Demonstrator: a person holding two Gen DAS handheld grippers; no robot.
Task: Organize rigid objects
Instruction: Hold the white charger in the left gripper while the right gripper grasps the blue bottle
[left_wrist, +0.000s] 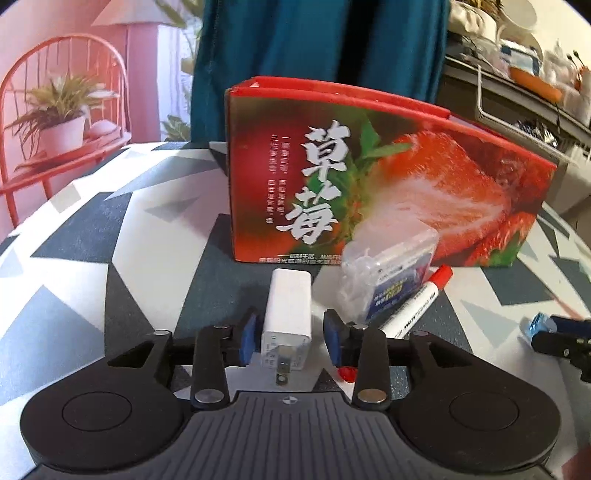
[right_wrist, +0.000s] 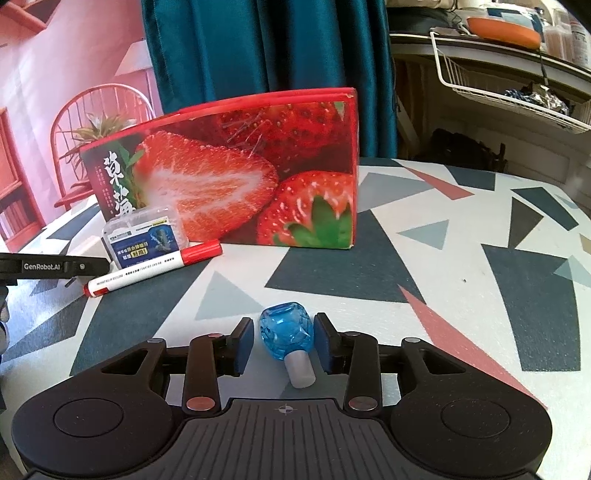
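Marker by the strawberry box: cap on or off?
On. The marker lies flat on the table, its red cap seated on the end nearest the strawberry box; no bare tip shows.

I seem to be working in a lived-in home room. A table (right_wrist: 461, 229) with a triangle-patterned cloth fills the near view; teal curtains (right_wrist: 258, 48) hang at the far side. Far left I see a pink wall (left_wrist: 33, 33), a red chair (left_wrist: 62, 110) and a potted plant (left_wrist: 59, 114); far right, cluttered shelving with a white wire basket (right_wrist: 491, 92).
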